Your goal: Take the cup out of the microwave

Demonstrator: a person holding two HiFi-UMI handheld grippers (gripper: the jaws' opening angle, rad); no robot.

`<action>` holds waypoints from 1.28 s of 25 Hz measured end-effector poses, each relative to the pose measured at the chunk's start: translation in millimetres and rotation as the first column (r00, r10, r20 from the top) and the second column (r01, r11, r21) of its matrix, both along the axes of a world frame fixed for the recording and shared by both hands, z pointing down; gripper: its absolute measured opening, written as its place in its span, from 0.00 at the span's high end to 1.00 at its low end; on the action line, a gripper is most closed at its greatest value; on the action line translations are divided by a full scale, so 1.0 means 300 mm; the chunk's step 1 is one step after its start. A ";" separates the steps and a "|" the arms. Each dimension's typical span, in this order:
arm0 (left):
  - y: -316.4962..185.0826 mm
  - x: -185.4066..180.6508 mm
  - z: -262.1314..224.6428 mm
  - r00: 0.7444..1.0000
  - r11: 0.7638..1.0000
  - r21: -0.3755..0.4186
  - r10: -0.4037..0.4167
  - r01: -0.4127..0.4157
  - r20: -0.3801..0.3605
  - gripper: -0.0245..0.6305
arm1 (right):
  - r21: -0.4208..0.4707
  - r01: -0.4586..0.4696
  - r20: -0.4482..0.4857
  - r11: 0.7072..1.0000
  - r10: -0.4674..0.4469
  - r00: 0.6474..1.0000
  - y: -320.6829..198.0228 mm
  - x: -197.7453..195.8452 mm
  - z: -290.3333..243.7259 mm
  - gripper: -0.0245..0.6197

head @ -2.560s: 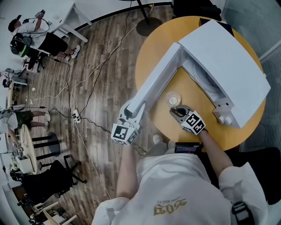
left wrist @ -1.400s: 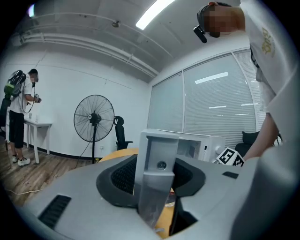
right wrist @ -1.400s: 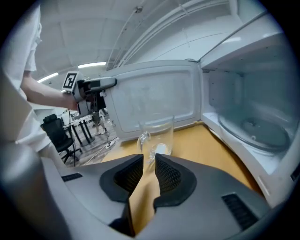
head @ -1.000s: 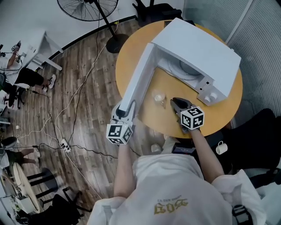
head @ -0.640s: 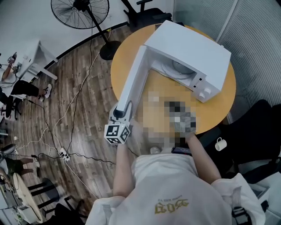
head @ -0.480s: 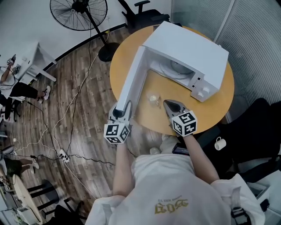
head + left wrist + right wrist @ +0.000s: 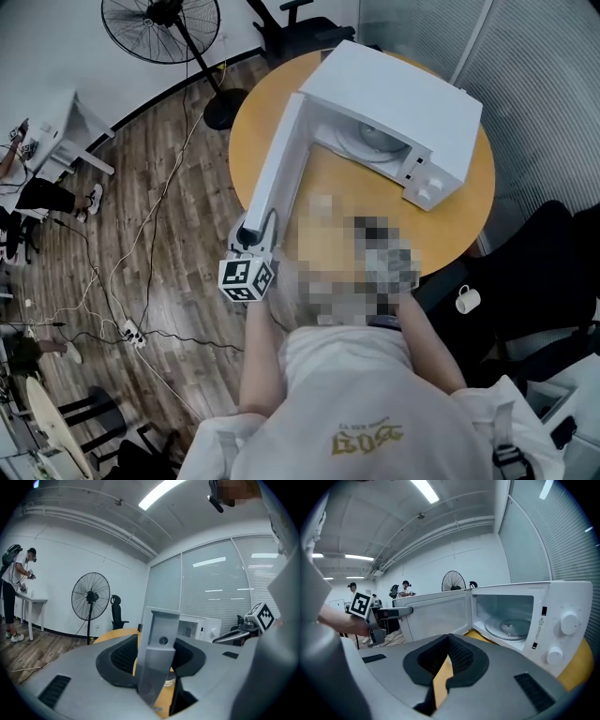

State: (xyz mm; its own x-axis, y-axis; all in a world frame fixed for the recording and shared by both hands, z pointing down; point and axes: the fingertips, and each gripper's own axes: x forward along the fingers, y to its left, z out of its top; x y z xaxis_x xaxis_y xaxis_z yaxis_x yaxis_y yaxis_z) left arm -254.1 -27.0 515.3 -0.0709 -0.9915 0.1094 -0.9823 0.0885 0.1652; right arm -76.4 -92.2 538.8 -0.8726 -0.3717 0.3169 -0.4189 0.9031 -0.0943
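L tongs [image 7: 158,654]: clamped on free edge of open door [image 7: 281,159]; pale door edge is pinched btwn both dark pads [image 7: 124,656].
R tongs [image 7: 448,639]: closed, tips pressed together, nothing gripped; held above yellow table [image 7: 455,211], apart from door; blurred over in head view.
Microwave [image 7: 394,89]: white, set on far part of round table; door is swung wide to the left; glass turntable [image 7: 508,626] is seen inside; two knobs [image 7: 569,620] are seen on R side panel.
Cup [image 7: 169,682]: outside the cavity, on tabletop; only a pale sliver is seen in left gripper view, low, just right of door edge; its spot is blurred over in head view.
Bkgd: standing fan [image 7: 159,19], wood floor [image 7: 187,187]; white mug [image 7: 466,298] beside dark chair [image 7: 544,272], off table; person [image 7: 16,588] is seen far off at a desk in left gripper view.
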 end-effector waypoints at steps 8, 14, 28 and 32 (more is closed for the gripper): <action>0.000 0.008 0.001 1.000 1.000 -0.002 -0.003 0.003 -0.002 0.67 | 0.018 -0.017 -0.025 1.000 0.017 1.000 -0.011 0.006 0.007 0.94; -0.003 0.008 -0.001 1.000 1.000 0.001 -0.001 0.001 -0.001 0.67 | 0.014 -0.024 -0.013 1.000 0.025 1.000 -0.023 0.000 0.008 0.94; -0.002 0.008 -0.004 1.000 1.000 0.008 0.000 0.000 0.001 0.67 | -0.007 -0.025 -0.022 1.000 0.025 0.999 -0.030 0.006 0.028 0.94; -0.003 0.007 -0.003 1.000 1.000 0.009 -0.001 0.001 0.001 0.67 | -0.024 -0.025 -0.023 0.999 0.024 0.999 -0.036 0.004 0.035 0.94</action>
